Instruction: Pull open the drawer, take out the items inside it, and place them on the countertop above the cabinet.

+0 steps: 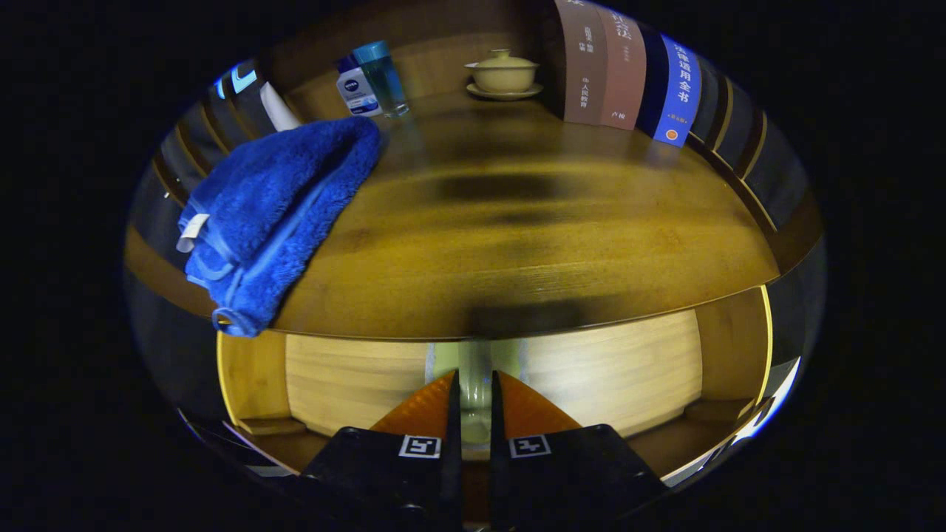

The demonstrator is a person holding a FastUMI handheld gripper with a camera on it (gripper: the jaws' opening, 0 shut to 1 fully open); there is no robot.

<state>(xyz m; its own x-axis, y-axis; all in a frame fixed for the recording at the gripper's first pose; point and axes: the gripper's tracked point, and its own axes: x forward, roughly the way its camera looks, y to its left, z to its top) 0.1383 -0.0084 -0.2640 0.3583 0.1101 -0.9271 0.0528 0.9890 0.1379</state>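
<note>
The tongs [473,403] are nearly closed, pinching the pale, slim handle [474,369] on the light wooden drawer front [606,373] just below the brown wooden desk [517,222]. The opening step looks underway; next comes a straight pull toward the near side. A fluffy blue towel [273,214] lies far left on the desk.

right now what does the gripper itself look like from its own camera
The gripper has two wedge-shaped fingers that taper toward their tips, set on blocky black mounts. Each mount carries a small square black-and-white marker tag near the inner edge. No cables, hand or sleeve are visible.
</note>
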